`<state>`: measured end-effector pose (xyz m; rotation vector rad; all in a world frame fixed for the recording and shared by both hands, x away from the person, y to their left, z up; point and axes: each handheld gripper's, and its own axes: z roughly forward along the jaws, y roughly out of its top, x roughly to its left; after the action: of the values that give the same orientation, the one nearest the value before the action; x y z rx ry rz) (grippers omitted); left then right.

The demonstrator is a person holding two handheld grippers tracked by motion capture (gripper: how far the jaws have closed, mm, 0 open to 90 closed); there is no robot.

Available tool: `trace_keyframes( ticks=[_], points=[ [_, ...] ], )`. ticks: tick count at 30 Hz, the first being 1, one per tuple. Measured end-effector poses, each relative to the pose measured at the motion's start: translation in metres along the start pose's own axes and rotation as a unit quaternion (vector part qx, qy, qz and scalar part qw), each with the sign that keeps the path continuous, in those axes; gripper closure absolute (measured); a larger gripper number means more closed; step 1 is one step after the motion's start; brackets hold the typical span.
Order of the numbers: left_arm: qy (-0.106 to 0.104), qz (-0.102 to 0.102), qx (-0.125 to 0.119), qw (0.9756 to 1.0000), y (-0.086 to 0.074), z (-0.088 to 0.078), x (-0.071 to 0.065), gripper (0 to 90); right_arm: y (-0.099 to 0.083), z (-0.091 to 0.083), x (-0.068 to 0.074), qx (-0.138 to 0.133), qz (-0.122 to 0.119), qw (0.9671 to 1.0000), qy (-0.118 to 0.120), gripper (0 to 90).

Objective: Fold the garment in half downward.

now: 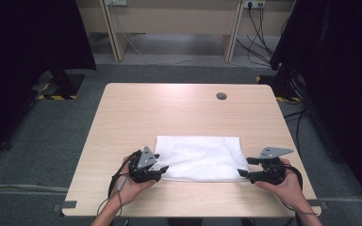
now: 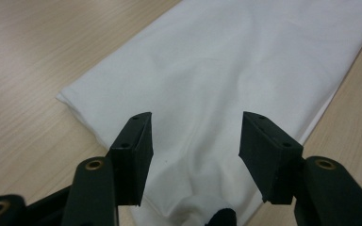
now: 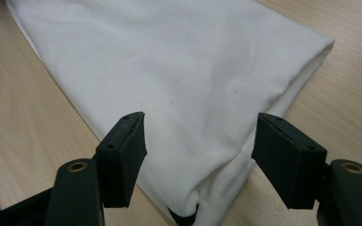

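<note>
White folded cloth [image 1: 199, 157] sits lower centre of the high view, flat on the wooden table [image 1: 169, 108], near the table's bottom edge. Long axis runs left-right across that frame; short axis points up toward the round cable hole [image 1: 221, 96] at upper centre.

Left gripper [image 1: 162, 169] is at the cloth's lower-left corner, right gripper [image 1: 242, 173] at its lower-right corner. Symmetric placement, one hand per near corner, reads like the usual setup for a two-corner fold or for letting go after one. Can't say which from this alone.

Left gripper view: jaws stand apart, fairly wide, pads clear of the fabric. Cloth [image 2: 226, 70] lies between and beyond them, running from bottom centre to upper right of frame. A small rumpled bump of fabric sits at bottom centre, right at the jaw roots.

Right gripper view: same story. Jaws apart, nothing pinched. Cloth [image 3: 169, 61] stretches from bottom centre to upper left, folded edge with stacked layers visible along the right side. Corner is bunched up slightly at bottom centre.

Judgement: both corners are loose, not gripped. The bunching at each corner suggests fabric resting slack against the gripper bodies rather than under tension.
</note>
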<state>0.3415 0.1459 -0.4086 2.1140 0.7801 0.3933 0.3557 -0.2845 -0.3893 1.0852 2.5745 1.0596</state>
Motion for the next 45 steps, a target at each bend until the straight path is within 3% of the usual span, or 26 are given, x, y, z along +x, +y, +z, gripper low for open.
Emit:
trace_keyframes(
  ticks=[11, 20, 22, 23, 36, 45],
  points=[
    [0.002, -0.003, -0.014, 0.9999, -0.002, -0.012, -0.010, 41.4, -0.008, -0.013, 0.000, -0.008, 0.006, 0.9999, -0.012, 33.8],
    [-0.001, -0.019, -0.023, 0.9996, -0.009, -0.017, -0.016, 38.2, -0.025, -0.035, -0.006, -0.024, 0.020, 0.9992, -0.027, 33.2],
    [0.005, -0.030, -0.028, 0.9991, -0.011, -0.018, -0.015, 35.4, -0.025, -0.035, -0.006, -0.024, 0.020, 0.9992, -0.027, 32.5],
    [0.005, -0.030, -0.028, 0.9991, -0.011, -0.018, -0.015, 35.4, -0.034, -0.044, -0.010, -0.034, 0.027, 0.9985, -0.035, 32.5],
    [0.013, -0.046, -0.038, 0.9981, -0.014, -0.019, -0.011, 34.2, -0.045, -0.056, -0.016, -0.058, 0.046, 0.9963, -0.044, 31.8],
    [0.017, -0.051, -0.040, 0.9978, -0.015, -0.019, -0.008, 33.9, -0.046, -0.052, -0.015, -0.051, 0.045, 0.9967, -0.044, 31.1]
  ],
)
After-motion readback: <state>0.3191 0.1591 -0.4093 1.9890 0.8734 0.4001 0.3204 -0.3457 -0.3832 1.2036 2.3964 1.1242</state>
